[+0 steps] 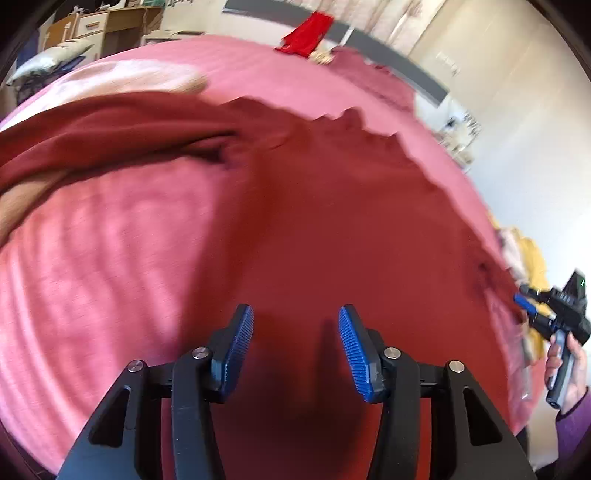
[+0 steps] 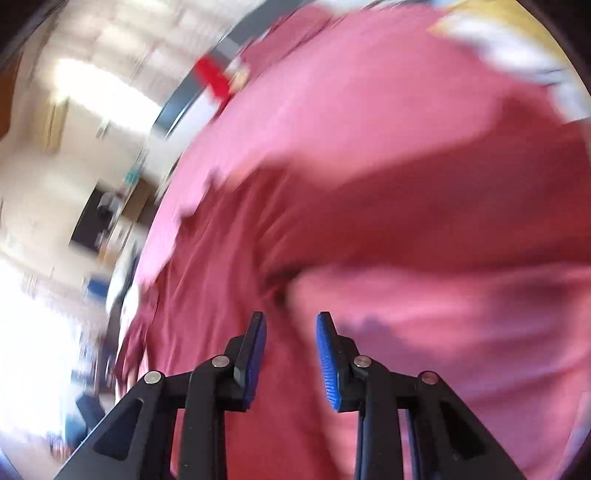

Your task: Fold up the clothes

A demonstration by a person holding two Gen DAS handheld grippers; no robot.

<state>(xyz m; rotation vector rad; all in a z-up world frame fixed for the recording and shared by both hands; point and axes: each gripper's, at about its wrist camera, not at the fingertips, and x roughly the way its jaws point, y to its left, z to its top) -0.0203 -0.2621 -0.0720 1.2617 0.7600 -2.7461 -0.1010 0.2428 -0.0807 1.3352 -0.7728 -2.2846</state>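
A dark red garment (image 1: 332, 206) lies spread over a pink bed cover (image 1: 92, 277). One part of it, perhaps a sleeve, stretches to the left. My left gripper (image 1: 295, 321) is open and empty, just above the garment's near part. My right gripper (image 1: 524, 306) shows at the garment's right edge in the left wrist view. In the blurred right wrist view the right gripper (image 2: 290, 325) is open and empty above the garment (image 2: 369, 221) where it meets the pink cover (image 2: 369, 92).
A bright red cloth (image 1: 306, 33) lies at the bed's far edge by a grey headboard (image 1: 406, 62). Yellow and white clothes (image 1: 528, 258) are piled at the bed's right side. Wooden furniture (image 1: 110, 26) stands at the far left.
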